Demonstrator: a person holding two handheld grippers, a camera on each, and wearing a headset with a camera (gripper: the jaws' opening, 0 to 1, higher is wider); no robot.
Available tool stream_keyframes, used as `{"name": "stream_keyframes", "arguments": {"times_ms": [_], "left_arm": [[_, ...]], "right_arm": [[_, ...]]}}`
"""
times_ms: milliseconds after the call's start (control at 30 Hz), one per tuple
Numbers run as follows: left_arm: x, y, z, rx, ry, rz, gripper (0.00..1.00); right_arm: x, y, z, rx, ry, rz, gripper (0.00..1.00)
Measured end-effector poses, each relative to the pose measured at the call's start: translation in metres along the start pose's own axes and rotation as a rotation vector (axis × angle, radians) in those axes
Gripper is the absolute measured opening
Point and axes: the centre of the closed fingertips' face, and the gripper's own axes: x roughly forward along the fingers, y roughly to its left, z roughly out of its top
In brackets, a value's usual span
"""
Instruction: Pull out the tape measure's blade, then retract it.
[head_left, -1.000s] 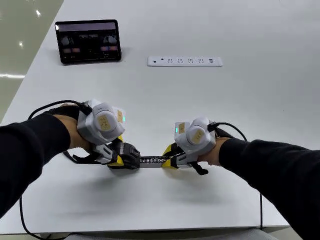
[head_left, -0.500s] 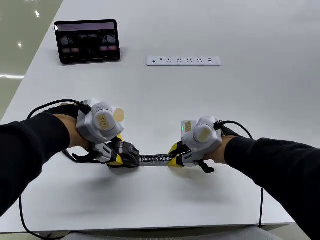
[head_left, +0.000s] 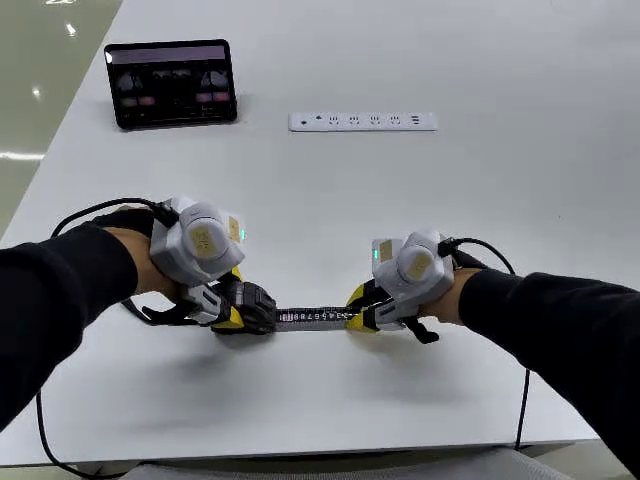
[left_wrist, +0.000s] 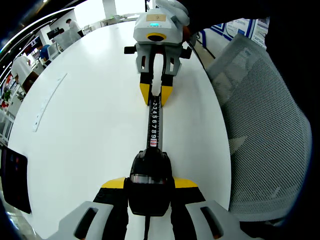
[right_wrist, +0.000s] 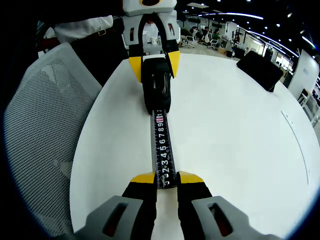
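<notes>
- Head view: both forearms reach in low, near the table's (head_left: 420, 210) front edge. The left gripper (head_left: 235, 316) clamps the tape measure case (head_left: 256, 306). The right gripper (head_left: 358, 318) pinches the blade (head_left: 312, 318) tip. Bare tabletop lies beyond.
- Left gripper view: jaws grip the case, with the table edge and a mesh chair (left_wrist: 260, 125) close beside.
- Right gripper view: jaws are narrow on the blade end.

I read black numerals on the blade (right_wrist: 161, 150), which lies along the near edge of the bench (head_left: 480, 200): 2 to 9 in the right gripper view, running toward the case (right_wrist: 155, 85). I can't make out the red figure after 9. The screen of the tablet (head_left: 172, 82) is too small to read.
</notes>
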Motion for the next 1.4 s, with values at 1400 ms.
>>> {"name": "stream_keyframes", "arguments": {"times_ms": [1400], "left_arm": [[0.0, 0.002, 0.0, -0.014, -0.01, 0.017, 0.28]], "right_arm": [[-0.024, -0.003, -0.029, 0.024, 0.022, -0.027, 0.1]]}}
